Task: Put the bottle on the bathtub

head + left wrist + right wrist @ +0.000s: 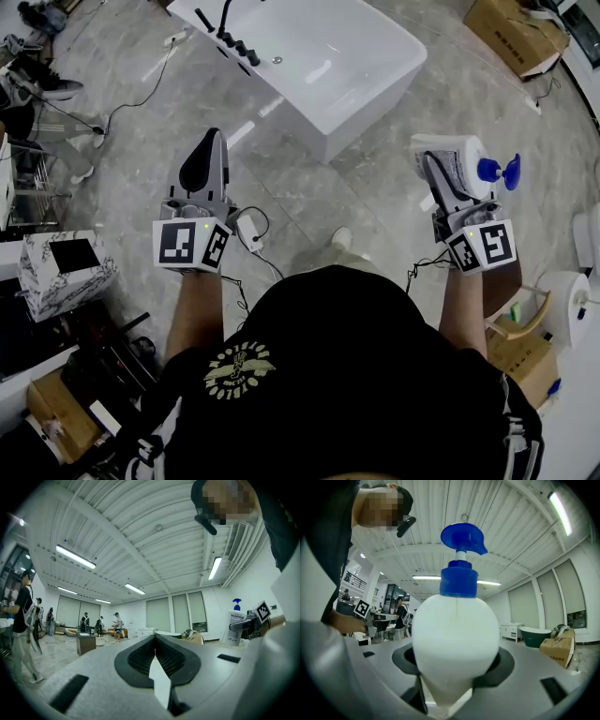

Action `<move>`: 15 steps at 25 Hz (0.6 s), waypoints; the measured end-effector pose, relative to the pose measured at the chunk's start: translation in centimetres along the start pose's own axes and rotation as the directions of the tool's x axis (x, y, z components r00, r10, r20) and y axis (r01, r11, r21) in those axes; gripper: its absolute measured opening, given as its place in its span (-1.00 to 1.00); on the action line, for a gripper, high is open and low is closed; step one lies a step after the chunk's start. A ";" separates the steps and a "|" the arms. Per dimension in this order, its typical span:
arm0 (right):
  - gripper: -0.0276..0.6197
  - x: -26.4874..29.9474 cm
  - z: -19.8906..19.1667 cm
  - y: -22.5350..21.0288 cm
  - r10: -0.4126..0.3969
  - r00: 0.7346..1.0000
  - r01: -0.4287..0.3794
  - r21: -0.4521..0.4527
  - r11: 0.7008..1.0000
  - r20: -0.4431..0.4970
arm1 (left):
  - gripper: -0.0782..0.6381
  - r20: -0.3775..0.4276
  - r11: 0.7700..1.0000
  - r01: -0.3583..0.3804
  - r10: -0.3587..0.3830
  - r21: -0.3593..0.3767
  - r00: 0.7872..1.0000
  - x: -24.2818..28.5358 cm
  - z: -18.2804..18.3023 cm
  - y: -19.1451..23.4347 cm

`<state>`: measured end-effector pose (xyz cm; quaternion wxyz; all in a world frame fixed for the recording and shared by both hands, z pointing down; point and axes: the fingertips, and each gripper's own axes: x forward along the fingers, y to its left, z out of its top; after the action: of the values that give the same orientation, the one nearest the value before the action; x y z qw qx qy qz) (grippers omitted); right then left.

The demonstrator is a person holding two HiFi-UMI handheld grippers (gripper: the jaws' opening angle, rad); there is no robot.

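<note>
A white pump bottle [461, 161] with a blue pump head [500, 172] is held at the right, with my right gripper [441, 183] shut on it. In the right gripper view the bottle [457, 644] fills the space between the jaws, pump [461, 541] pointing up. My left gripper [203, 161] hangs at the left with its jaws pressed together and nothing in them; its own view shows the shut jaws [157, 660] and, far right, the bottle [236, 623]. The white bathtub [314, 56] stands ahead on the floor, apart from both grippers.
Black taps [225, 37] line the tub's left rim. A white adapter with a cable [250, 232] lies on the grey tile floor. Cardboard boxes [516, 33] sit at the back right, a marbled box [58, 272] at the left. People stand far off in the left gripper view.
</note>
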<state>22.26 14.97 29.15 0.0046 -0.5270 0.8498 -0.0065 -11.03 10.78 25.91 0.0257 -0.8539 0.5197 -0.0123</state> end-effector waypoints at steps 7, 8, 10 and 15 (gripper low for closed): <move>-0.10 2.5 0.7 -5.5 0.022 0.999 -0.022 0.015 1.000 0.032 | -0.76 0.022 0.999 -0.039 0.038 0.024 0.999 4.4 1.4 -1.2; -0.10 2.9 0.8 -5.9 0.033 0.999 -0.033 0.011 0.999 0.035 | -0.76 0.029 0.999 -0.047 0.046 0.019 0.999 4.8 1.6 -1.2; -0.10 3.5 0.9 -6.3 0.055 0.998 -0.054 -0.004 0.999 0.035 | -0.76 0.042 0.999 -0.054 0.054 -0.007 0.998 5.2 2.0 -1.2; -0.10 4.8 0.6 -7.3 0.076 0.996 -0.076 0.019 0.997 0.036 | -0.76 0.021 0.998 -0.060 0.060 -0.001 0.998 5.3 1.4 -1.4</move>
<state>26.63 7.43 28.63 0.0253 -0.4943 0.8689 -0.0058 -7.30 6.76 24.56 0.0311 -0.8380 0.5448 -0.0025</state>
